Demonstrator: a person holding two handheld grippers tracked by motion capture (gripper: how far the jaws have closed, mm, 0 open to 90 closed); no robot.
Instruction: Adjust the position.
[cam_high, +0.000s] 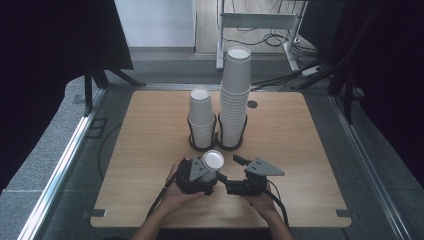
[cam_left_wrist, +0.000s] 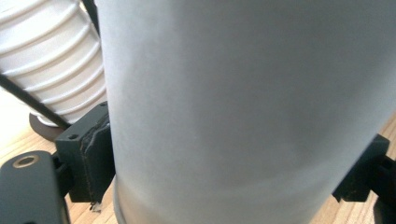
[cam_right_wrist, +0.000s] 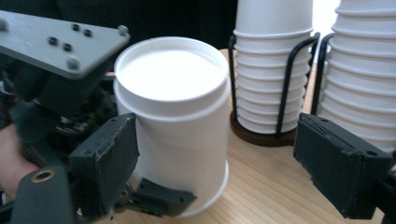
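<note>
You sit at a wooden table with a two-jaw gripper in each hand. The landmark is the pair of black wire cup holders near the table's middle: the left holder carries a short stack of white paper cups, and the right holder, touching it, carries a much taller stack.

Just on your side of the short stack, your left gripper holds a single white paper cup upside down, its flat base facing up. In the left gripper view this cup stands very close to the camera, and the dark pads press against its wall on both sides, so the jaws stand narrow, clamped on the cup. The ribbed rims of a stack in its wire holder show behind it at the upper left.

Your right gripper sits just beside the held cup, on the side toward the tall stack, and nearer you than both holders. In the right gripper view its two black jaws stand well apart. The left pad lies close against the wall of the cup; whether it touches you cannot tell. The right pad stands clear, with bare table between it and the cup. The cup's rim rests on or just above the wood.

Behind the cup in this view, both holders and their stacks rise close by.
</note>
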